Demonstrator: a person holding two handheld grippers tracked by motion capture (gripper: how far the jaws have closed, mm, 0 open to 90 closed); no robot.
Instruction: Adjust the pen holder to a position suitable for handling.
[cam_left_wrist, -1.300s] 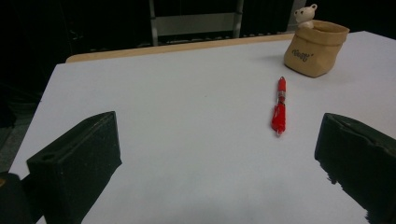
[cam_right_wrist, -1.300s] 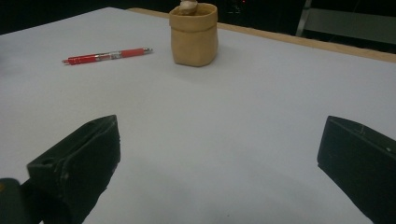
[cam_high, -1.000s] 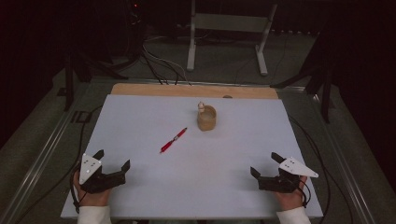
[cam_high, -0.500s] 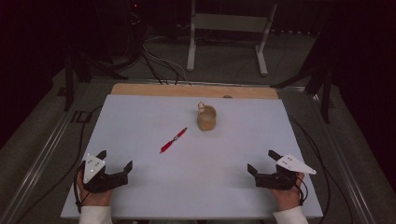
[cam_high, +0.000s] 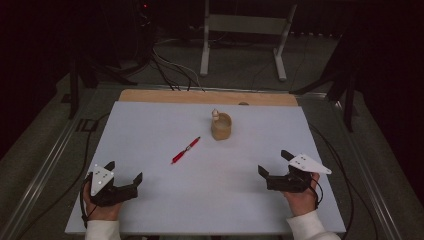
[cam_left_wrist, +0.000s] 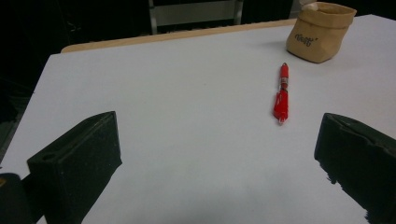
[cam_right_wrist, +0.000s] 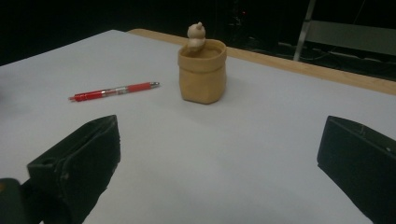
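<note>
A red pen (cam_high: 185, 150) lies slantwise near the middle of the white table (cam_high: 150, 125); it also shows ahead of the left jaws (cam_left_wrist: 281, 93) and far left of the right jaws (cam_right_wrist: 114, 91). Behind it stands a small tan pouch (cam_high: 221, 127) (cam_right_wrist: 202, 77) (cam_left_wrist: 318, 31) with a pale knobbed piece (cam_right_wrist: 196, 35) poking out of its top. My left gripper (cam_high: 124, 174) rests at the front left, open and holding nothing. At the front right my right gripper (cam_high: 273, 163) is likewise open with nothing between its jaws. Both are well short of the pen and pouch.
A wooden strip (cam_high: 210, 97) runs along the table's far edge. Beyond it stand a white metal frame (cam_high: 245, 35) and cables (cam_high: 170, 65) on a dark floor. Cables (cam_high: 80, 160) also trail down both sides of the table.
Both grippers have shifted slightly along the front edge; the left has drifted a little toward the near edge. Pen and pouch have not moved.
</note>
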